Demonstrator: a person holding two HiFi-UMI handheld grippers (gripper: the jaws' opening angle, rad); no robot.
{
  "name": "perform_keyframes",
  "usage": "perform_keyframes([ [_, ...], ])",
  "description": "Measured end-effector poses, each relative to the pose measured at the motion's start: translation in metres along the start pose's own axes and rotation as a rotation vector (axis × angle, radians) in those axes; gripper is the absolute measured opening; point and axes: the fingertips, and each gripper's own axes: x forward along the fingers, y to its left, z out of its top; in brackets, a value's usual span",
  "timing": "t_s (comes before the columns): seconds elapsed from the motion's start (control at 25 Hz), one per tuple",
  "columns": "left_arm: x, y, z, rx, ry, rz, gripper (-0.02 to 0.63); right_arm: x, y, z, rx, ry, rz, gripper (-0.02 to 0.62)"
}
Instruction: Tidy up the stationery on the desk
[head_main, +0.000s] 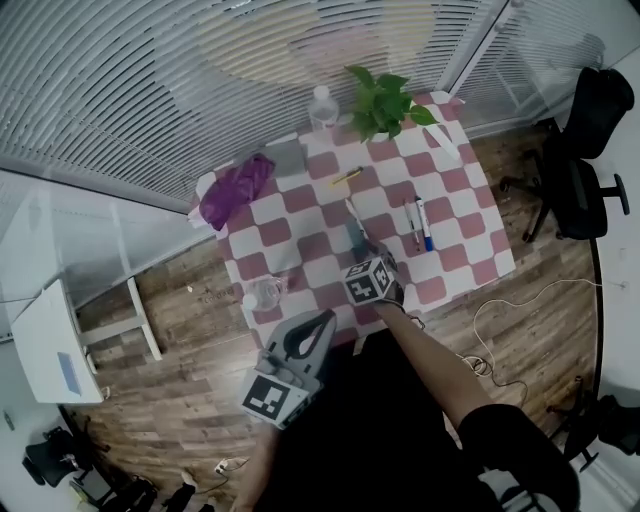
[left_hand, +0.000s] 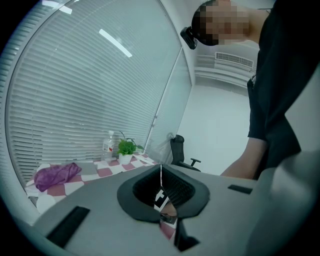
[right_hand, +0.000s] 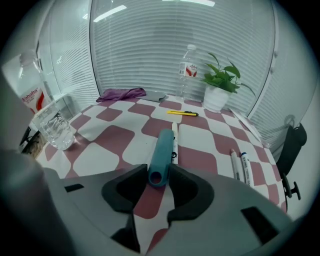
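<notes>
Near bottle (right_hand: 29, 86), far left of right gripper (right_hand: 159, 176): red label print, roughly "…haha", start unclear. Far bottle (right_hand: 187, 62), ahead of claw: red label, unreadable. Pens (right_hand: 243, 163), right of claw: print too small.

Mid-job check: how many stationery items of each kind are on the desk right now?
Teal tube, in the right gripper: 1
White pen: 1
Markers: 2
Yellow cutter: 1
Total: 5
</notes>
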Motion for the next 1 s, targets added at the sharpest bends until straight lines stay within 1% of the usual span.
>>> perform_keyframes([
  [0.12,-0.003,0.002,-0.002,0.006,0.005,-0.006,0.034,0.0,-0.001,0.0,-0.005,-0.002,-0.018,0.152],
  [0.24,-0.004,0.003,-0.001,0.011,0.001,-0.014,0.034,-0.003,0.0,0.0,0.009,-0.006,-0.016,0.149],
  [0.48,0.002,-0.002,0.003,0.016,-0.014,-0.04,0.034,-0.012,0.006,0.002,0.017,-0.021,0.027,0.146],
  [0.6,0.007,-0.007,0.003,0.018,-0.013,-0.053,0.034,-0.022,0.006,0.006,0.022,-0.051,0.042,0.144],
  [1.0,0.029,-0.024,0.004,0.019,-0.017,-0.09,0.034,-0.058,-0.034,0.011,0.104,-0.167,0.033,0.143],
])
